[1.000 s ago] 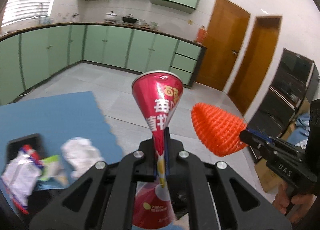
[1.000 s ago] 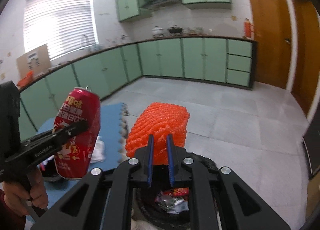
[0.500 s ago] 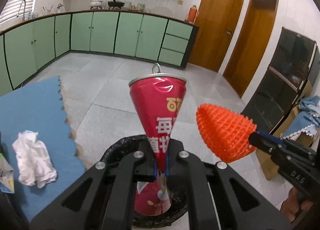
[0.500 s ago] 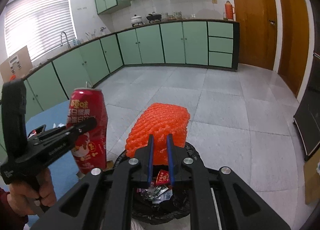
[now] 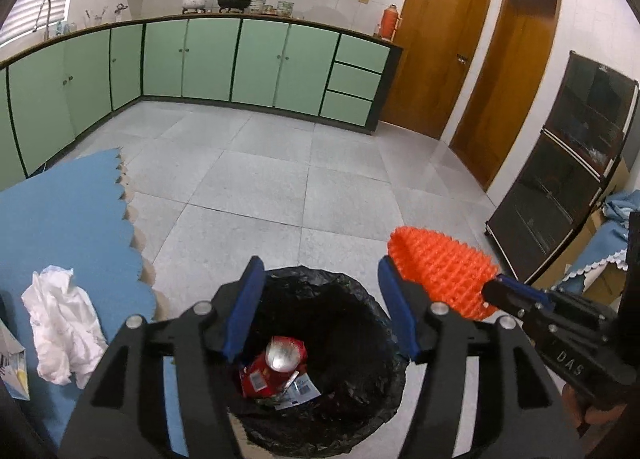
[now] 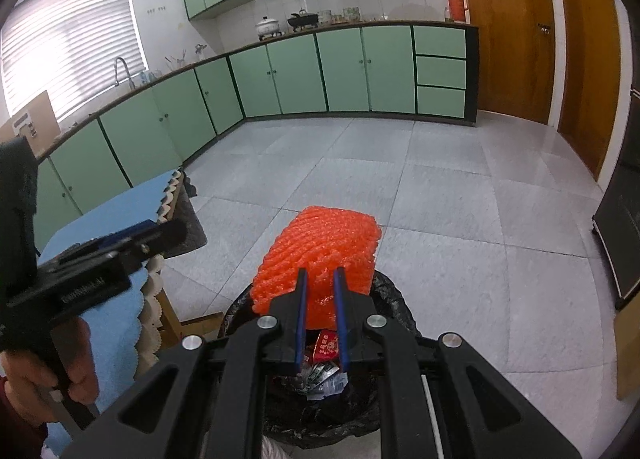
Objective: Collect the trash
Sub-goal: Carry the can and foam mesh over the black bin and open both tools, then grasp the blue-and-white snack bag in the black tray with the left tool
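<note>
My left gripper [image 5: 320, 265] hangs over the black-lined trash bin [image 5: 372, 311], its jaws opening with nothing between them. The red drink can [image 5: 280, 359] lies inside the bin on other wrappers. My right gripper [image 6: 320, 279] is shut on an orange foam net [image 6: 320, 247] and holds it above the bin's [image 6: 394, 301] near rim. In the left wrist view the foam net [image 5: 440, 271] sits just right of the bin, pinched by the right gripper [image 5: 494, 285]. A hand [image 6: 44, 379] holds the left gripper [image 6: 168, 233] at the left of the right wrist view.
A crumpled white tissue [image 5: 60, 323] and a wrapper [image 5: 12, 363] lie on the blue-matted table [image 5: 60, 227] left of the bin. Green cabinets [image 5: 208, 59] line the far wall, wooden doors [image 5: 436, 43] and a black cabinet [image 5: 568, 179] stand to the right. Grey tiled floor lies beyond.
The left jaws have opened and the red can has dropped into the bin. Both grippers came lower and closer over the bin; the right one still holds the foam net.
</note>
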The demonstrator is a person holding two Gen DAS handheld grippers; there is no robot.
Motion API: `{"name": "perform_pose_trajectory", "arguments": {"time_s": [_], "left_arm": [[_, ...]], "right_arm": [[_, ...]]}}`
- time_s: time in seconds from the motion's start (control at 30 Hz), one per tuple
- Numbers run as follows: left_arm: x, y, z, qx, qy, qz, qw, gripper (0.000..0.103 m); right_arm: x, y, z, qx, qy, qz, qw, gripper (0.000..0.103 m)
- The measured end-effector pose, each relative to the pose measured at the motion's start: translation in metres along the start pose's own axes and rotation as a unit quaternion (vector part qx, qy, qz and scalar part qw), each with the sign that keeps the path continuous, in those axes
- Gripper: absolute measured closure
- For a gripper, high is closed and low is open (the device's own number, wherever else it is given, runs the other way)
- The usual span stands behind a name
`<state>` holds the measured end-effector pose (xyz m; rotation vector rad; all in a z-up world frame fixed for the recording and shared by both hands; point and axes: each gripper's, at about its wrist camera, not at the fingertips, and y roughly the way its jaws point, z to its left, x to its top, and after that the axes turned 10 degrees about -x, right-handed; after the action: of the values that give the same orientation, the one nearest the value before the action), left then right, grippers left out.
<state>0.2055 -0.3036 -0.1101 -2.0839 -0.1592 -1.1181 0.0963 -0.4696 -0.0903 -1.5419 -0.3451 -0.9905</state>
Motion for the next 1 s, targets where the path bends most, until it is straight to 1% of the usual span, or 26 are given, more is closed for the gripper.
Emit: {"name": "perform_pose_trajectory", "arguments": {"time_s": [0.1, 0.23, 0.3, 0.33, 0.37, 0.4, 0.43, 0.5, 0.57, 0.6, 0.67, 0.7, 0.73, 0.87, 1.0], "left_arm": [[0.001, -0.009, 0.004, 0.005, -0.008, -0.009, 0.9999, 0.045], [0.005, -0.029, 0.005, 0.015, -0.002, -0.026, 0.9996, 0.043], [0.005, -0.038, 0.006, 0.021, -0.002, -0.030, 0.9993, 0.042], [0.006, -0.044, 0.007, 0.023, -0.003, -0.032, 0.9992, 0.042], [0.006, -0.047, 0.008, 0.024, -0.004, -0.034, 0.9991, 0.042], [0.005, -0.051, 0.009, 0.028, -0.003, -0.035, 0.9990, 0.041], [0.005, -0.056, 0.010, 0.033, -0.003, -0.036, 0.9988, 0.041], [0.003, -0.064, 0.014, 0.038, -0.004, -0.038, 0.9985, 0.039], [0.001, -0.073, 0.019, 0.044, -0.006, -0.040, 0.9982, 0.039], [0.000, -0.077, 0.020, 0.047, -0.007, -0.041, 0.9980, 0.039], [-0.001, -0.088, 0.022, 0.056, -0.008, -0.045, 0.9974, 0.037], [-0.001, -0.095, 0.024, 0.060, -0.009, -0.049, 0.9970, 0.036], [-0.001, -0.101, 0.025, 0.062, -0.008, -0.052, 0.9967, 0.036], [-0.004, -0.130, 0.031, 0.086, -0.001, -0.068, 0.9940, 0.032], [-0.012, -0.164, 0.045, 0.124, 0.004, -0.079, 0.9891, 0.029]], "right_arm": [[-0.001, 0.005, 0.003, 0.002, -0.002, 0.004, 1.000, 0.090], [-0.003, 0.012, 0.009, 0.005, -0.009, 0.013, 1.000, 0.090], [-0.005, 0.018, 0.012, 0.007, -0.016, 0.022, 1.000, 0.083], [-0.006, 0.021, 0.014, 0.004, -0.017, 0.023, 1.000, 0.077], [-0.006, 0.023, 0.015, 0.002, -0.016, 0.025, 1.000, 0.068], [-0.006, 0.025, 0.015, 0.000, -0.014, 0.027, 1.000, 0.063], [-0.007, 0.026, 0.016, -0.002, -0.012, 0.027, 1.000, 0.057], [-0.009, 0.025, 0.019, -0.002, -0.007, 0.025, 1.000, 0.052], [-0.009, 0.023, 0.022, -0.002, -0.011, 0.022, 1.000, 0.044], [-0.009, 0.021, 0.024, -0.005, -0.013, 0.019, 1.000, 0.042], [-0.009, 0.016, 0.028, -0.006, -0.017, 0.011, 1.000, 0.032], [-0.007, 0.012, 0.031, -0.006, -0.018, 0.007, 1.000, 0.030], [-0.006, 0.010, 0.033, -0.007, -0.019, 0.003, 1.000, 0.025], [0.000, -0.006, 0.051, -0.005, -0.031, -0.019, 0.999, 0.014], [0.006, -0.022, 0.078, 0.012, -0.041, -0.042, 0.998, 0.009]]}}
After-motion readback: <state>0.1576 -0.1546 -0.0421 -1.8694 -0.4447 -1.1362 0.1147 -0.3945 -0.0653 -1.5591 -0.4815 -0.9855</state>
